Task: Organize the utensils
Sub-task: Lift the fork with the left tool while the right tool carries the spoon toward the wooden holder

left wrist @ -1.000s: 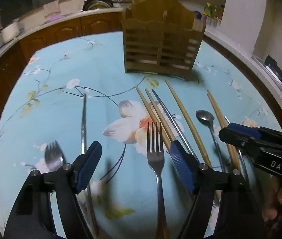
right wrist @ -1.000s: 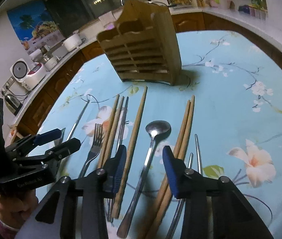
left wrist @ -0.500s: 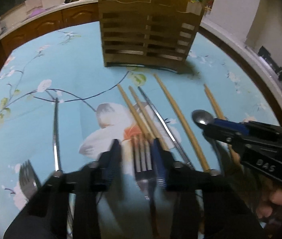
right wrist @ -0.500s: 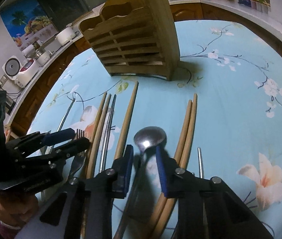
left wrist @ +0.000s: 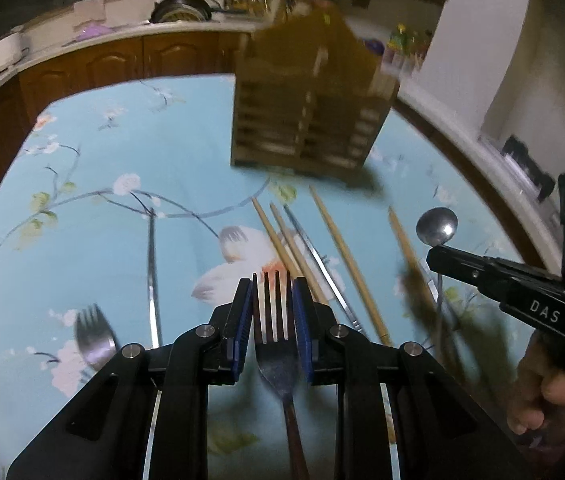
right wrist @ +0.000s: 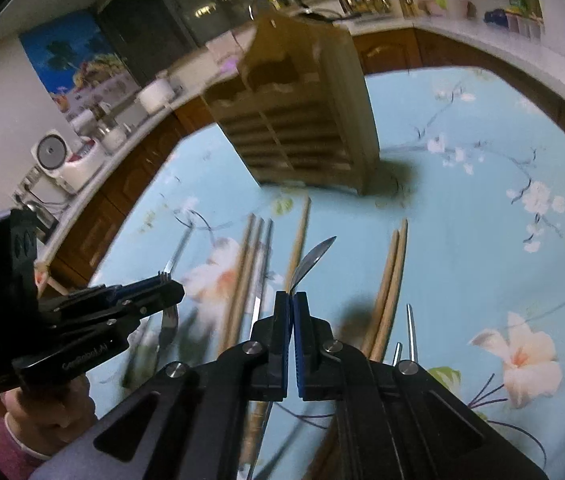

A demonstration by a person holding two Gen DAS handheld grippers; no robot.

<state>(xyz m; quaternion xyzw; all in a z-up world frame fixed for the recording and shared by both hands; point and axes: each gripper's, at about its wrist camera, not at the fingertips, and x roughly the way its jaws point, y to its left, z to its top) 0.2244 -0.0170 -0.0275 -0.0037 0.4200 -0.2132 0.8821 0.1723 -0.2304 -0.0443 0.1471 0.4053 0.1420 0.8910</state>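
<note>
Left gripper (left wrist: 272,306), black arms with blue ribbed pads: jaws narrow, closed on the four-tined steel fork (left wrist: 275,338), pads pressing its head from both sides, tines pointing forward past the tips, dark handle running back between the arms. Right gripper (right wrist: 292,314), same black and blue build: jaws nearly together, clamped on the neck of the shiny oval steel spoon (right wrist: 311,261), bowl standing edge-on and tilted up ahead of the tips. Seen from the left wrist as well, that spoon bowl (left wrist: 436,225) round and bright just above the black tip of the other tool.

On the light blue flowered tablecloth (right wrist: 482,216): a pair of slim pale wooden chopsticks (left wrist: 282,248) side by side, just beside them a thin steel chopstick (left wrist: 322,268), then one single long wooden chopstick (left wrist: 346,264). Further right another pair of wooden chopsticks (right wrist: 392,276), touching along the length. To the left a thin straight steel rod (left wrist: 153,276), well apart from the rest, and near it a second steel fork (left wrist: 94,334), blurred, lying flat.

Behind the chopsticks, upright on the cloth, the brown slatted wooden utensil holder (left wrist: 306,120), box shape with horizontal slats and a pointed back panel; contents impossible to tell, blurred.
</note>
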